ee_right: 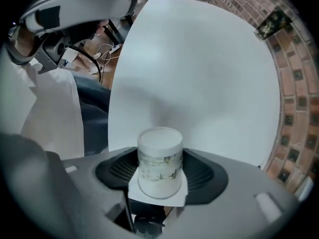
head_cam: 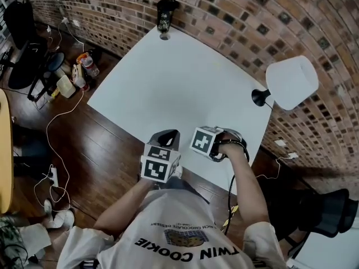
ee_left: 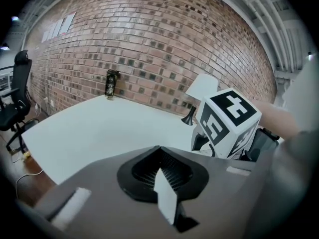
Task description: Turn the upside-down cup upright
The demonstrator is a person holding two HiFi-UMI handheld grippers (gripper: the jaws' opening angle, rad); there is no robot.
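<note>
A frosted cup [ee_right: 159, 166] with dark print on its side sits between the black pads of my right gripper [ee_right: 160, 172], which is shut on it. The gripper points steeply down over the white table [ee_right: 199, 73], near its front edge, and the cup's far end faces the tabletop. In the head view the right gripper [head_cam: 213, 144] hides the cup under its marker cube. My left gripper [head_cam: 167, 136] is just left of it at the table's edge. Its jaws [ee_left: 162, 176] are together with nothing between them. The right gripper's marker cube [ee_left: 227, 121] shows close on the left gripper's right.
A dark bottle [head_cam: 164, 18] stands at the table's far end by the brick wall. A lamp with a white shade [head_cam: 291, 82] stands off the table's right side. Cables, bottles and a black chair [head_cam: 25, 43] are on the wooden floor at left.
</note>
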